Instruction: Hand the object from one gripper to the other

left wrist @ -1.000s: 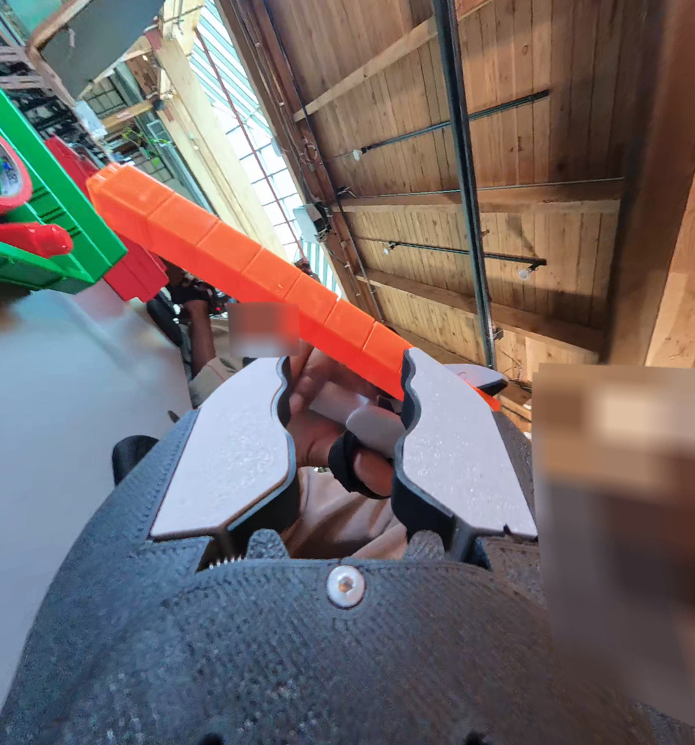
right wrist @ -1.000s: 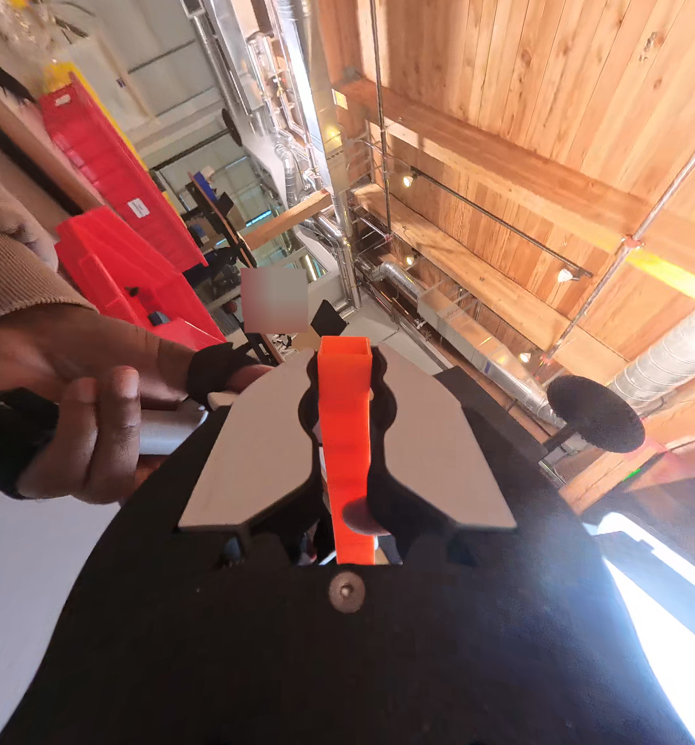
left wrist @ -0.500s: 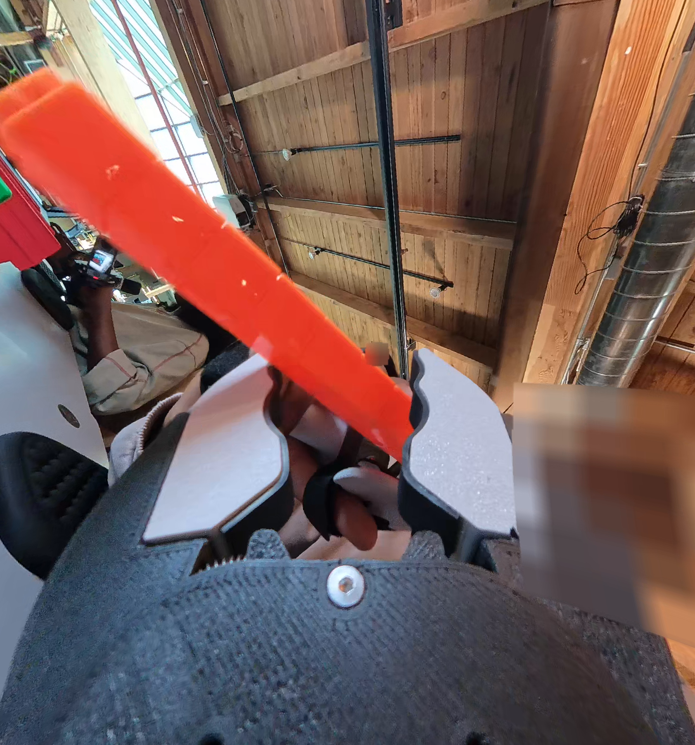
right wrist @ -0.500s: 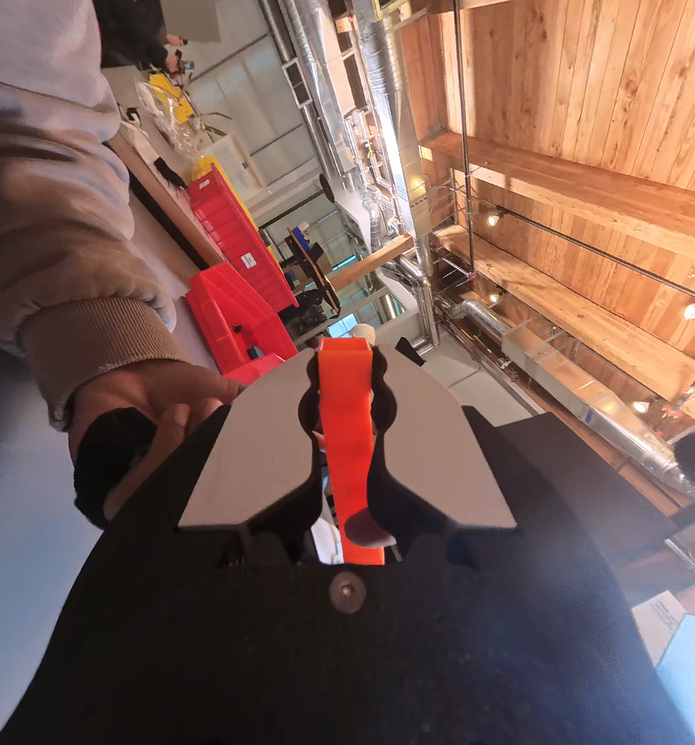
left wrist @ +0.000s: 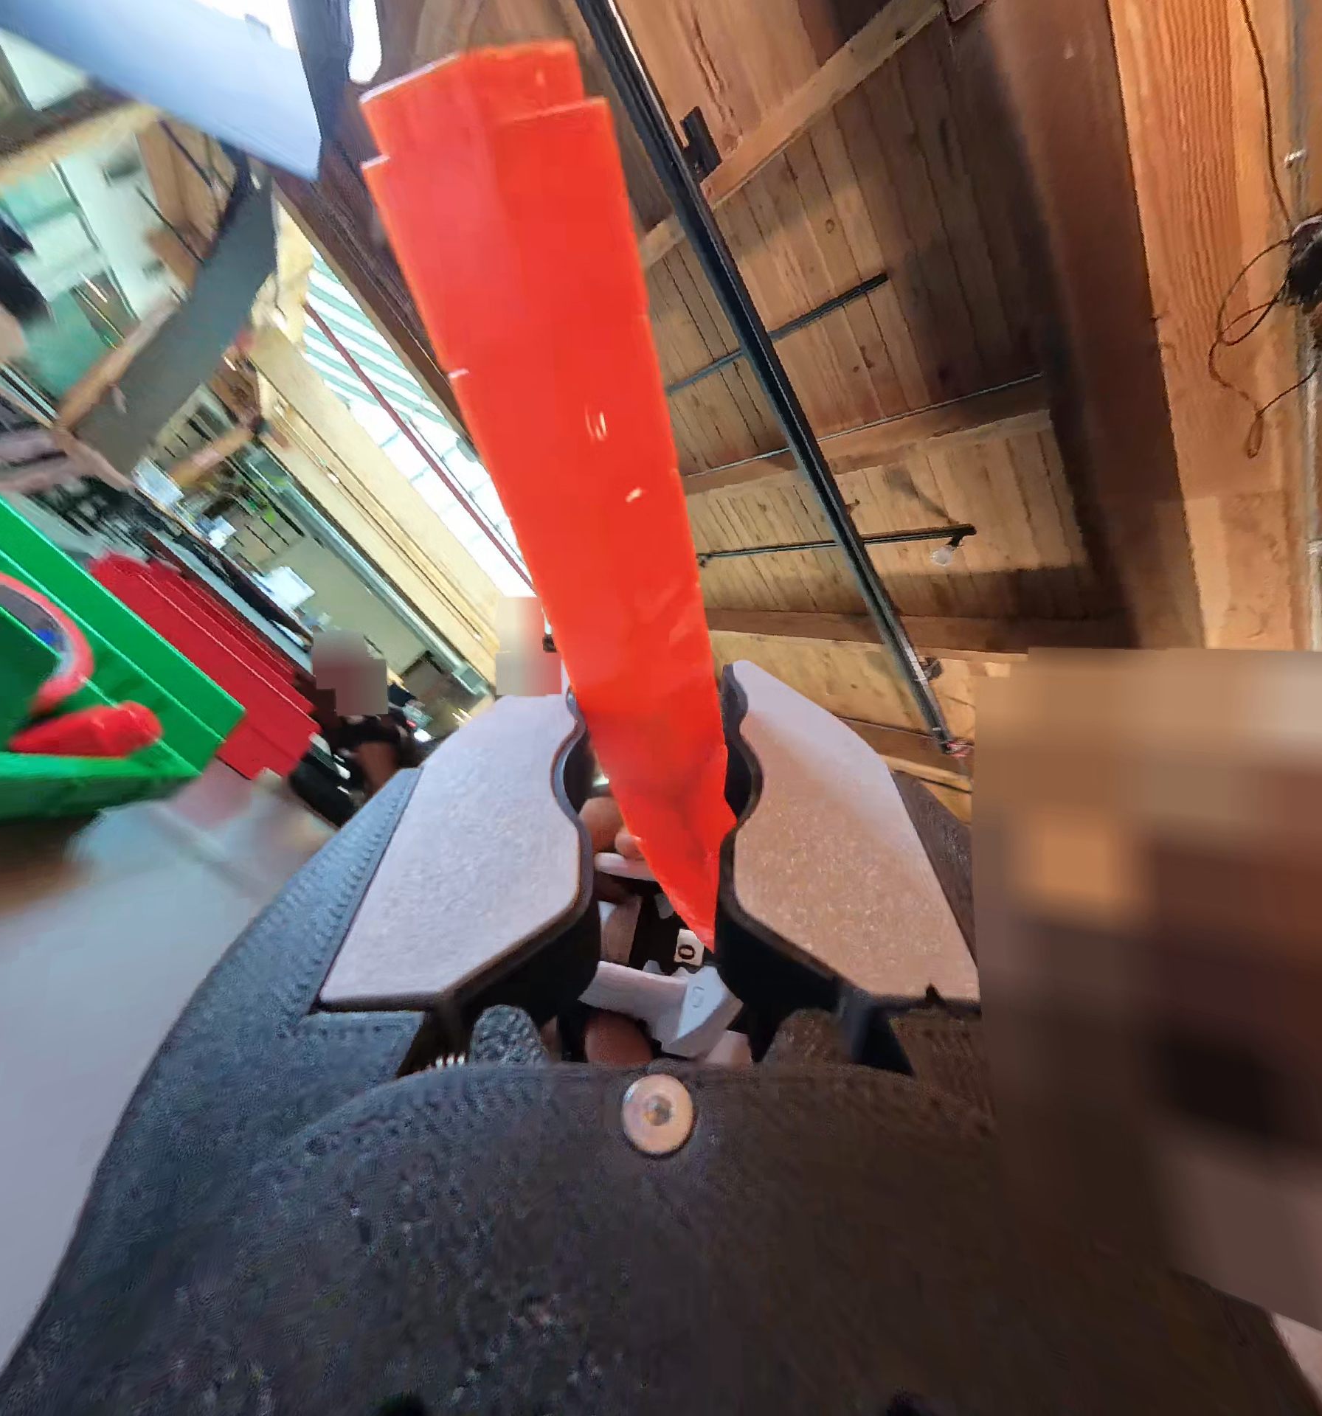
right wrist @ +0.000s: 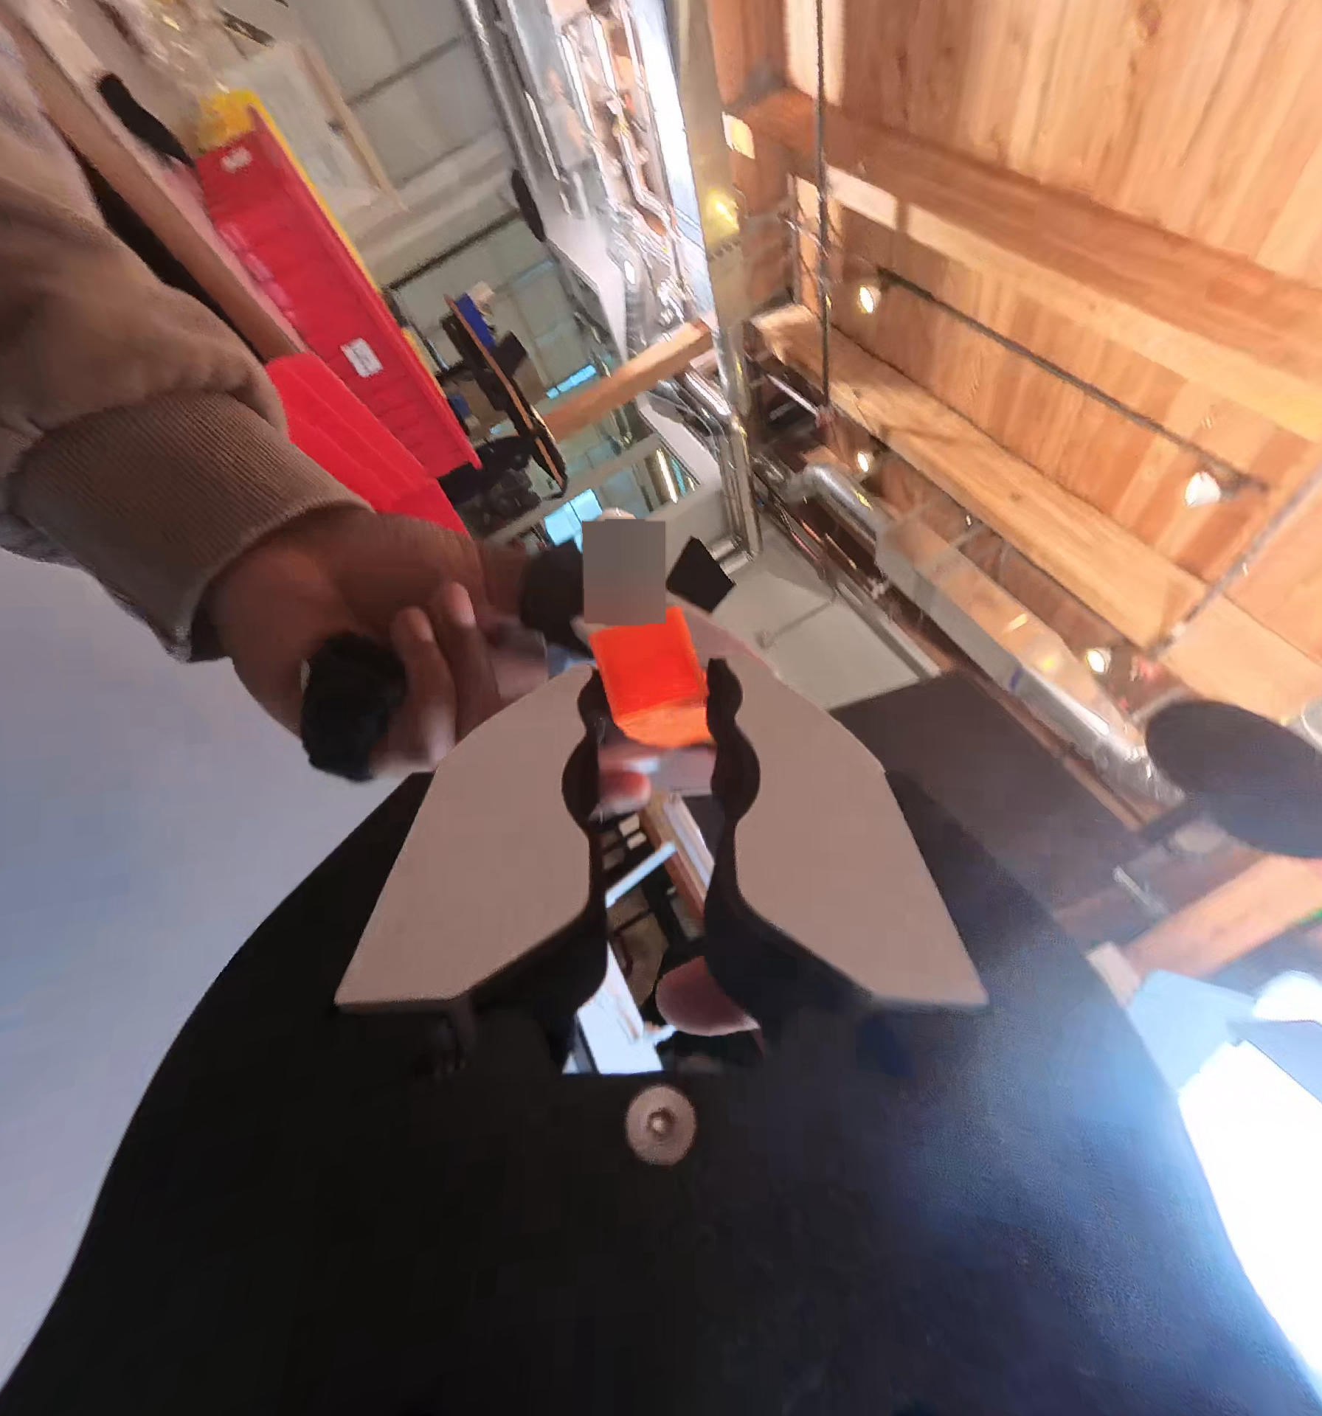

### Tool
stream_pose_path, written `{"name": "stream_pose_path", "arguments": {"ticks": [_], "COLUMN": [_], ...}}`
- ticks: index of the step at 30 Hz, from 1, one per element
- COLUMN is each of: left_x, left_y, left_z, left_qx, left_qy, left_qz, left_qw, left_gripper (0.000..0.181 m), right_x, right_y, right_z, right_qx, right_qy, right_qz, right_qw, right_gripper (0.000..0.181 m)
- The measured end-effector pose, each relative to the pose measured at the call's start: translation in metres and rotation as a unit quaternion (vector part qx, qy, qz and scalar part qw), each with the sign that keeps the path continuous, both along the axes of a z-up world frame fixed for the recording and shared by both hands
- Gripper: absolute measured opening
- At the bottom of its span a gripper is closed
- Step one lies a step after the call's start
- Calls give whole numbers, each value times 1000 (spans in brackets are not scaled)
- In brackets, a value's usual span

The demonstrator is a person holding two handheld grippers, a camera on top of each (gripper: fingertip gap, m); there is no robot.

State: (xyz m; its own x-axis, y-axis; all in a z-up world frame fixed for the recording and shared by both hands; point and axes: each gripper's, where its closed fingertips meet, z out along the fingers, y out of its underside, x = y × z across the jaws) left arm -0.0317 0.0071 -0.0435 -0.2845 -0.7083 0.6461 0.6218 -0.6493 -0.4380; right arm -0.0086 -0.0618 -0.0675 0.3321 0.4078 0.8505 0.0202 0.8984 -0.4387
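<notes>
The object is a long orange bar (left wrist: 566, 429). In the left wrist view it stands nearly upright between my left gripper's fingers, its lower end deep between them. My left gripper (left wrist: 646, 682) is shut on it, both pads touching its sides. In the right wrist view I see only the bar's end (right wrist: 646, 682), at or just past my right gripper's fingertips. My right gripper (right wrist: 650, 667) is open, with nothing between the fingers farther back. A person's hand (right wrist: 382, 628) on the left gripper's handle shows just left of the bar.
A green bin (left wrist: 68, 689) and red bins (left wrist: 244, 674) stand at the left on a grey table (left wrist: 68, 996). More red bins (right wrist: 321, 291) show in the right wrist view, behind a beige sleeve (right wrist: 106, 383). Wooden ceiling and pipes fill the rest.
The bar swung from slanting left to nearly upright in the left view, and the left fingers closed on it. The right gripper let go and drew back along the bar to its end.
</notes>
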Motion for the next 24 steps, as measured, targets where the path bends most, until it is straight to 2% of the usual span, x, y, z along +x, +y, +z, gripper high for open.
{"name": "stream_pose_path", "arguments": {"ticks": [1, 3, 5, 8, 11, 14, 17, 20, 22, 24], "left_x": [-10, -32, -55, -83, -91, -72, -43, -25, -17, -11], "left_y": [4, 11, 15, 13, 0, -17, -28, -32, -34, -35], "left_z": [4, 12, 21, 39, 56, 64, 58, 52, 49, 45], "left_qx": [14, 41, 72, 132, 211, 277, 313, 300, 284, 282], "left_qy": [10, 31, 51, 93, 152, 203, 237, 220, 203, 205], "left_qz": [30, 93, 152, 246, 319, 341, 337, 332, 313, 313], "left_qw": [999, 994, 984, 956, 911, 875, 856, 867, 883, 883], "left_gripper": [30, 28, 28, 28, 28, 28, 28, 28, 28, 28], "right_x": [2, 6, 6, 0, -12, -23, -23, -15, -10, -4], "right_y": [13, 37, 55, 60, 51, 39, 35, 38, 48, 55], "right_z": [-1, -7, -15, -27, -31, -31, -20, -10, -10, -8], "right_qx": [-22, -86, -191, -365, -477, -529, -542, -534, -562, -590], "right_qy": [3, 10, 17, 18, 28, 31, 69, 105, 124, 142], "right_qz": [-16, -30, -18, 55, 126, 176, 197, 188, 188, 211], "right_qw": [1000, 996, 981, 929, 870, 829, 814, 817, 796, 766], "right_gripper": [25, 25, 27, 27, 30, 35, 34, 25, 22, 21]}}
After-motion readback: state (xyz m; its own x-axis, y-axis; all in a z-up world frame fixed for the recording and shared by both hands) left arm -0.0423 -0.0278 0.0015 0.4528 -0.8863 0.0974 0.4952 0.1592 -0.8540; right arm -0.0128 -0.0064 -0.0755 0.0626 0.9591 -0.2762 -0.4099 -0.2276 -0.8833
